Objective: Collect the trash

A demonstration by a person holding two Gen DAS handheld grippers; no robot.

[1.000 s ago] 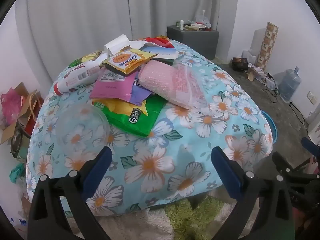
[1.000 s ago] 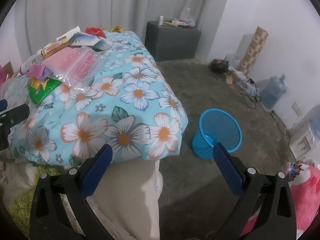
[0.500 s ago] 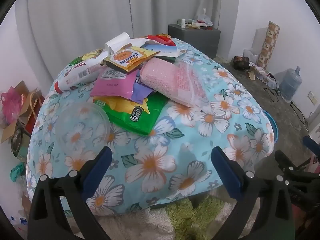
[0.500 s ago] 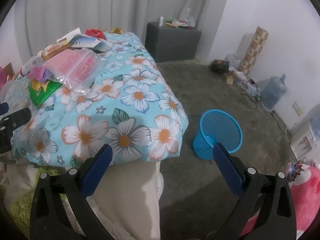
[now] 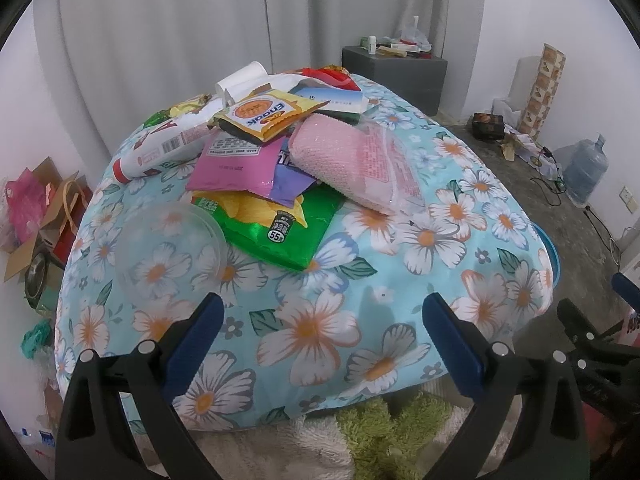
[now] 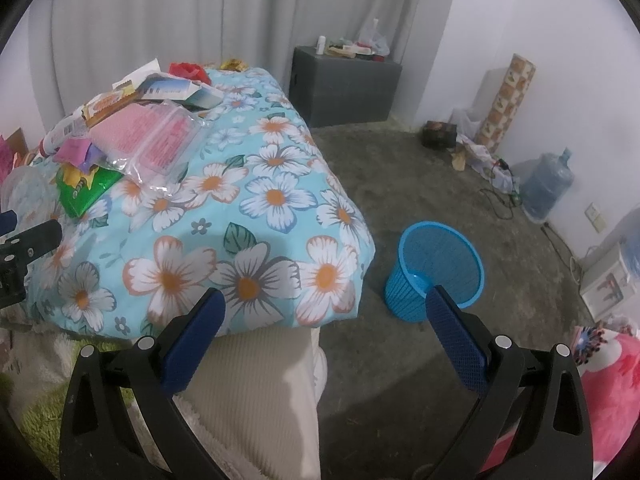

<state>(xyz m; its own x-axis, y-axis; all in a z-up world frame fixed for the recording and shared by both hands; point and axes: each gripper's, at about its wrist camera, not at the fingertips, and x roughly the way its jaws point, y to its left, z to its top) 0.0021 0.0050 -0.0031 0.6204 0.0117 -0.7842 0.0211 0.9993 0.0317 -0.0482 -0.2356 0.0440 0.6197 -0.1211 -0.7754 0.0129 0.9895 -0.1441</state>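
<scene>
A heap of trash lies on a table under a blue flowered cloth (image 5: 320, 320): a green chip bag (image 5: 280, 232), a magenta packet (image 5: 236, 168), a yellow snack packet (image 5: 264, 114), a pink item in a clear bag (image 5: 352, 164), a white tube (image 5: 168, 148) and a clear plastic lid (image 5: 168, 248). My left gripper (image 5: 320, 312) hangs open over the cloth's near edge, short of the heap. My right gripper (image 6: 324, 312) is open above the table's right corner. A blue mesh bin (image 6: 436, 268) stands on the floor just past it.
A grey cabinet (image 6: 344, 88) with small items stands against the curtain. A water jug (image 6: 546, 184), cables and a patterned roll (image 6: 508, 100) line the right wall. Cardboard and bags (image 5: 36, 208) clutter the floor to the left. A cream and green rug (image 5: 392, 432) lies below.
Both grippers have crept slightly forward toward the table, so the heap sits a little nearer in view. Both stay open and hold nothing.
</scene>
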